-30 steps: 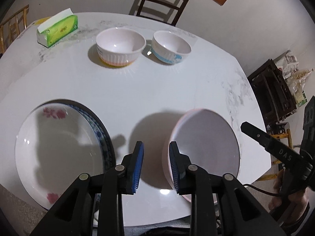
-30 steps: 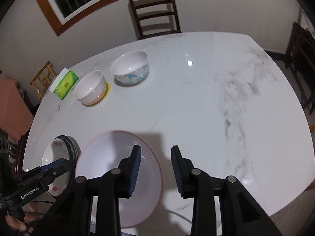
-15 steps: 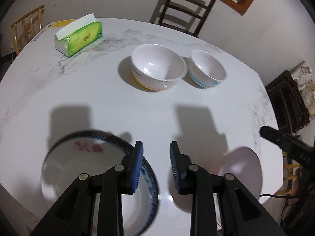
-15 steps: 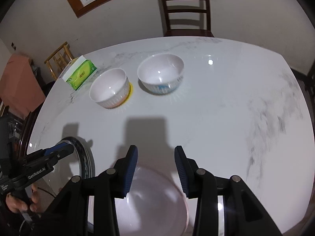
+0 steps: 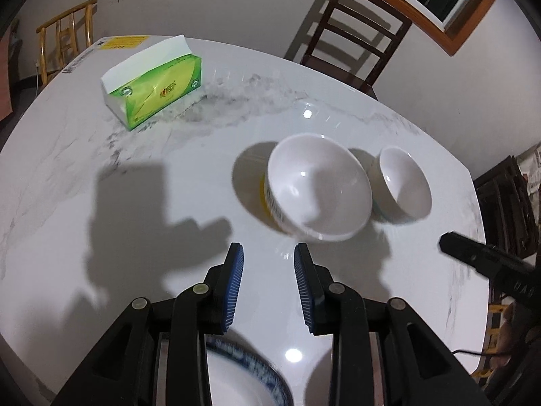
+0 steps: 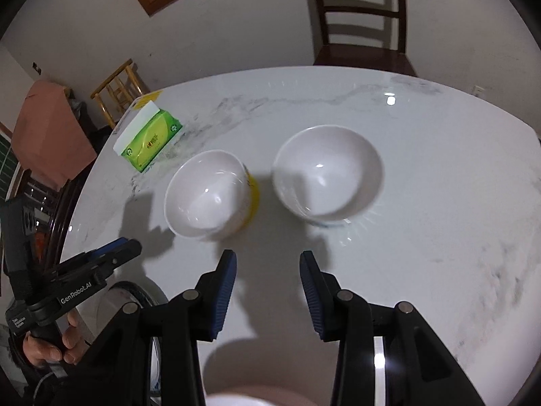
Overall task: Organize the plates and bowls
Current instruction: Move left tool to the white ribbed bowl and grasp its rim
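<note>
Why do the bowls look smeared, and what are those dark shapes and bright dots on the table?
Left wrist view: motion blur smears the yellow-based bowl and the plate rim; the gripper casts a hard shadow; lamp glare dots the marble table. Right wrist view: both bowls' rims are soft, edges bend from the fisheye lens, glare spots near the blue-patterned bowl.

A green tissue box [image 5: 154, 93] lies near the far left edge of the white marble surface [image 5: 135, 176]. A dark wooden chair [image 6: 360, 17] stands beyond it, a bamboo chair [image 5: 66, 39] off to the left.
</note>
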